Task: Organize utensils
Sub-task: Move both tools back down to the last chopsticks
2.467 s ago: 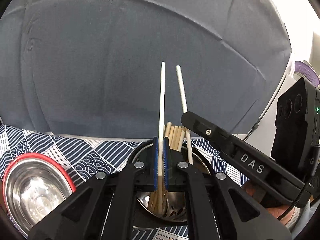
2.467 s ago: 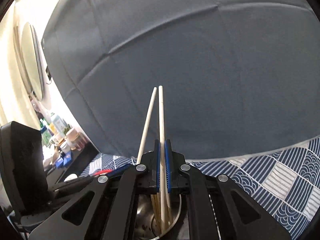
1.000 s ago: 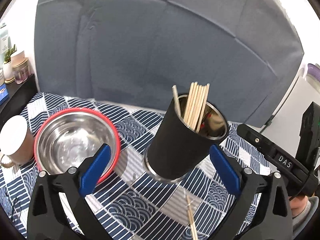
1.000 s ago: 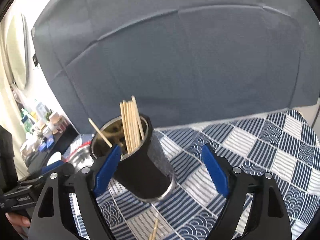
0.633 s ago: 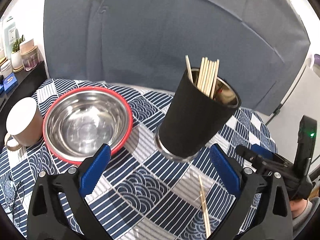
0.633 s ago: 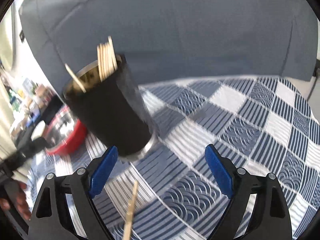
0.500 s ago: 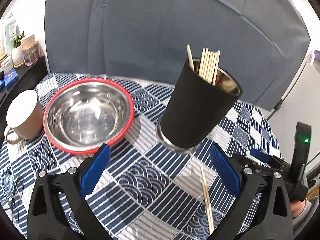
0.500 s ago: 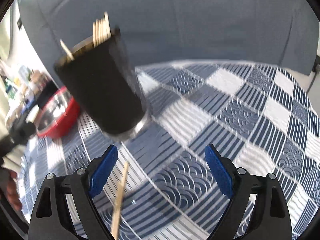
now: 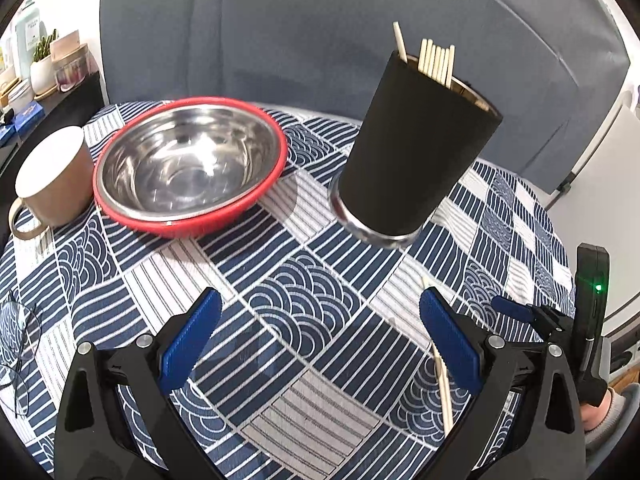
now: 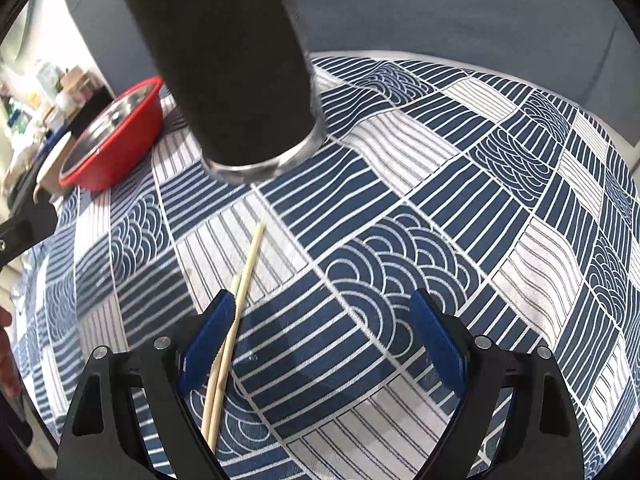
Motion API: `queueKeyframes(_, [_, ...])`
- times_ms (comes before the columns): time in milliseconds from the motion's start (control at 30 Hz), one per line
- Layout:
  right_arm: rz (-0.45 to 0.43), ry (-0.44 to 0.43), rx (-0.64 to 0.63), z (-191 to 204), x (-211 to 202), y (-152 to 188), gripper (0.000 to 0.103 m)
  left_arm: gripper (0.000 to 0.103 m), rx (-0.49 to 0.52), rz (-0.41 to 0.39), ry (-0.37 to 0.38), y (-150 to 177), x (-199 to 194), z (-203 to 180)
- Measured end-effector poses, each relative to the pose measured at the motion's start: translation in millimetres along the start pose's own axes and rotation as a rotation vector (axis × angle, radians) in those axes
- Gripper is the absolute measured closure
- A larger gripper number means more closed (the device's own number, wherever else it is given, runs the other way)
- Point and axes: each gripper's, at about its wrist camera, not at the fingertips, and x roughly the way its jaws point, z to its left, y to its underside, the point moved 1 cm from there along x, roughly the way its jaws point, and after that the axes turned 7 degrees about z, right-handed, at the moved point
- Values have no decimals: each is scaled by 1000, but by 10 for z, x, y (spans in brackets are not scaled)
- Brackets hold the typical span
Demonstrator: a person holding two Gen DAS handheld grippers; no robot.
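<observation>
A black cup (image 9: 416, 152) stands on the patterned tablecloth (image 9: 280, 280) with several pale chopsticks (image 9: 436, 62) upright in it. In the right wrist view the cup (image 10: 228, 68) is at the top left, its rim out of frame. Two loose chopsticks (image 10: 244, 280) lie side by side on the cloth, running under the left finger of my right gripper (image 10: 320, 312). That gripper is open and holds nothing. My left gripper (image 9: 320, 308) is also open and holds nothing. One loose chopstick (image 9: 442, 376) shows beside its right finger.
A steel bowl with a red rim (image 9: 188, 164) sits left of the cup, and a tan mug (image 9: 52, 176) stands further left. The bowl (image 10: 116, 144) also shows in the right wrist view. A grey fabric backdrop rises behind the table. A shelf of small items is at the far left.
Both grippers let go of chopsticks over the cup and opened wide. Since then both have sunk and tipped down toward the cloth, and the loose chopsticks have come into view.
</observation>
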Motion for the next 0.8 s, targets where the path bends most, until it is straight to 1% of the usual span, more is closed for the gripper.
queueKeyframes(67, [17,5,-16,23,30,33,19,6,4,12,-4,30,19,2])
queueKeyframes(200, [8,32,-57,89,30,78,19,6,-9,39,-3,80,68,26])
queueKeyframes(300, [17,36,-41,84,39,65,19,6,-19,59,-4,95,121,23])
queueKeyframes(467, [24,32,-91,180,41,66,18,6,6,80,-10,137,196,-34])
queueKeyframes(533, [32,23,-76,151,47,59,18,6,6,89,-7,150,222,-55])
queueKeyframes(600, [38,38,-77,143,46,64,17,6,4,98,-2,158,247,-73])
queueKeyframes(800, [52,47,-103,116,45,82,19,6,26,126,5,188,322,-169])
